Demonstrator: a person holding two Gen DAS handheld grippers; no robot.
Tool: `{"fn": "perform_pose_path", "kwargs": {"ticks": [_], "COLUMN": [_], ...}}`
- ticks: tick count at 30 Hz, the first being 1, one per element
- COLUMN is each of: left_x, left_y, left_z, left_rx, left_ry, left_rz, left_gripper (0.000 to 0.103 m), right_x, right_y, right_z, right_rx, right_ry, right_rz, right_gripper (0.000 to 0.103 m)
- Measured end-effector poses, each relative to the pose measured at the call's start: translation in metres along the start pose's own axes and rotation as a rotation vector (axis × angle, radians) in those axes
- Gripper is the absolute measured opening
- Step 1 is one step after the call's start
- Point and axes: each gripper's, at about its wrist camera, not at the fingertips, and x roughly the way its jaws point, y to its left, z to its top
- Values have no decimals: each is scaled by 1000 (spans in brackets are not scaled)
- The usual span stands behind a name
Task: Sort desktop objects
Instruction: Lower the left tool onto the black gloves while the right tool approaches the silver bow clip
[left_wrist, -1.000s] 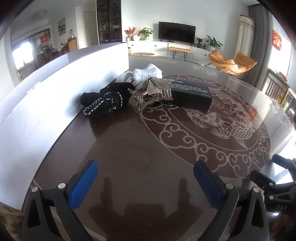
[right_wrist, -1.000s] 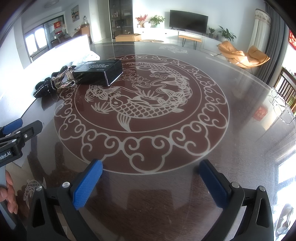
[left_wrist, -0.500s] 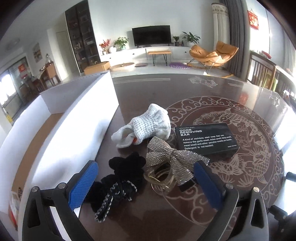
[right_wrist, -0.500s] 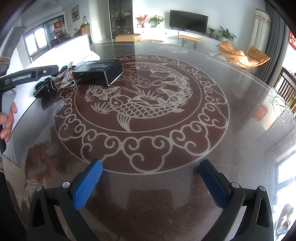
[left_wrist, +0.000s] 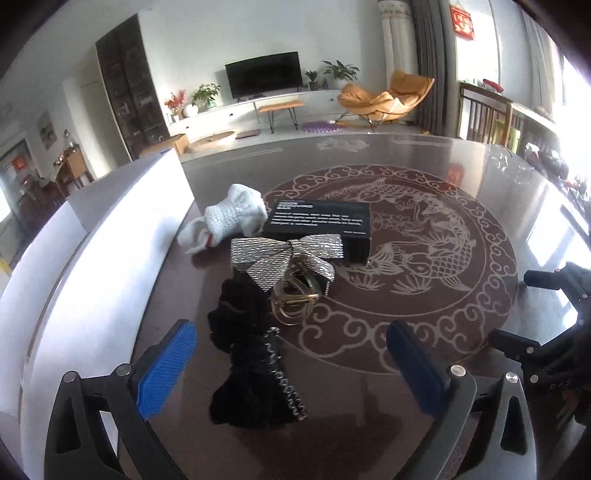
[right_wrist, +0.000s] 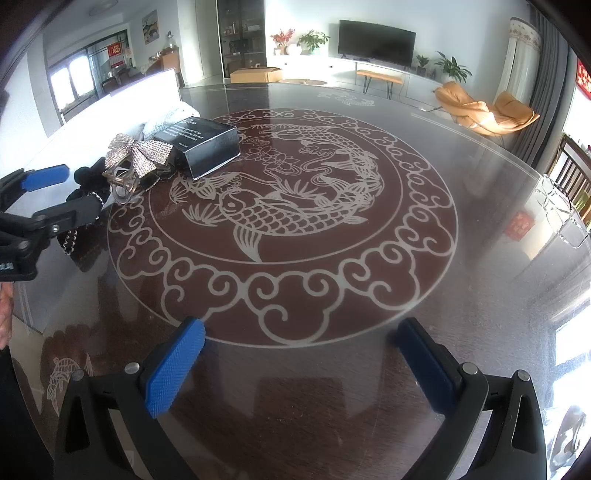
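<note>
Already the left gripper (left_wrist: 291, 354), fingers spread wide and empty, straddles one black scrunchie (left_wrist: 251, 373): soft, light, best pinched mid-bunch. Beyond it lie one sequinned bow clip (left_wrist: 286, 258), one black box (left_wrist: 319, 225), one white sock (left_wrist: 231, 221). Right gripper (right_wrist: 299, 362) hangs open, empty.

Bright daylight glares off the glossy table (right_wrist: 480, 258); fisheye edges bend, perhaps slightly blurred.

Left gripper (left_wrist: 291, 354) jaws wide; right gripper (right_wrist: 299, 354) jaws wide
</note>
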Motion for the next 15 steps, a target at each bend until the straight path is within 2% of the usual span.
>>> {"fn": "perform_pose_path", "kwargs": {"ticks": [4, 8, 15], "left_x": [10, 20, 47], "left_y": [22, 13, 8], "left_z": [-11, -17, -23], "left_rx": [-68, -13, -35], "left_ry": [41, 50, 137], "left_rz": [-109, -42, -47], "left_gripper": [103, 103, 103], "right_x": [0, 0, 0], "right_y": [0, 0, 0], "right_z": [0, 0, 0], "right_rx": [0, 0, -1], "right_ry": [0, 0, 0], "right_rz": [0, 0, 1], "right_gripper": [103, 103, 103]}}
